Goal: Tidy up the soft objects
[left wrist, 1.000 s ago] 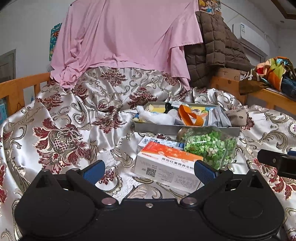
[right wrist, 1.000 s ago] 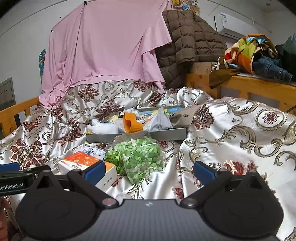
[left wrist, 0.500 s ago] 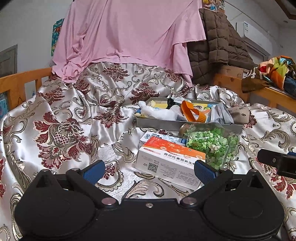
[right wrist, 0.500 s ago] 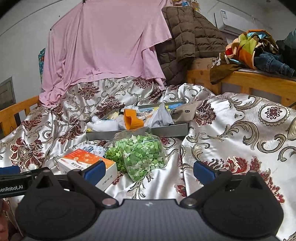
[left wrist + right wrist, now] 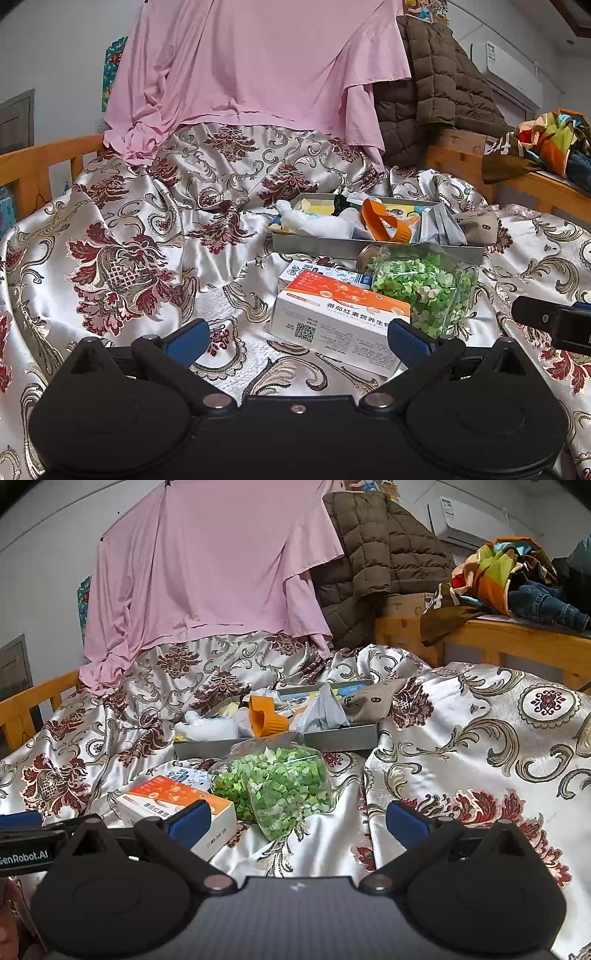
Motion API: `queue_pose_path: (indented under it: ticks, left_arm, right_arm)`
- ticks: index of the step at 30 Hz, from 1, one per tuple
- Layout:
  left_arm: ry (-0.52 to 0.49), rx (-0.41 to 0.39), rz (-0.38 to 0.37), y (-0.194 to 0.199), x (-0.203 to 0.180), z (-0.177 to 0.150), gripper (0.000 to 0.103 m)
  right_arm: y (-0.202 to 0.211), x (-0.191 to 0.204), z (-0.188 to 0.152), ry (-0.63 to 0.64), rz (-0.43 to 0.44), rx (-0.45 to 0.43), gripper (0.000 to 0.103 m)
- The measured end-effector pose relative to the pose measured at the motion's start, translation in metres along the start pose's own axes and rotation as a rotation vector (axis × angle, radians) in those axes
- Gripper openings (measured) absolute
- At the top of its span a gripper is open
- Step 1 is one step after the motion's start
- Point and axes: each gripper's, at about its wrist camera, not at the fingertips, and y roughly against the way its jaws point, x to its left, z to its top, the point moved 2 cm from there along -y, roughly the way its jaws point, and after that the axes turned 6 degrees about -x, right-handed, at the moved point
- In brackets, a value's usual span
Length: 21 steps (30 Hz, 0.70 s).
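Observation:
A grey tray [image 5: 369, 245] [image 5: 332, 736] sits on the patterned bedspread and holds several soft items: a white cloth [image 5: 314, 223], an orange band [image 5: 384, 221] [image 5: 266, 716], a grey mask [image 5: 325, 712] and a beige pouch [image 5: 373, 699]. In front of it lie a clear bag of green pieces [image 5: 424, 290] [image 5: 280, 788] and an orange-and-white box [image 5: 340, 319] [image 5: 177, 805]. My left gripper [image 5: 297, 339] is open and empty, just short of the box. My right gripper [image 5: 297, 821] is open and empty, just short of the bag.
A smaller white-and-blue box [image 5: 317, 273] lies behind the orange box. A pink sheet [image 5: 258, 74] and a brown jacket [image 5: 436, 96] hang at the back. Wooden rails [image 5: 40, 158] [image 5: 517, 638] border the bed; clothes [image 5: 517, 576] are piled on the right.
Both grippers have moved slightly forward and tilted; the box, bag and tray sit a little lower and nearer in view. Both stay open and empty.

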Motion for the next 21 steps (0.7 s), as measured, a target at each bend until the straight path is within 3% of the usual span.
queue_pose_path:
  ticks: [21]
  left_arm:
    - [0.013, 0.006, -0.033, 0.0014, -0.0003, -0.0011, 0.102]
  right_arm:
    - [0.0003, 0.0026, -0.001, -0.001, 0.004, 0.003, 0.103]
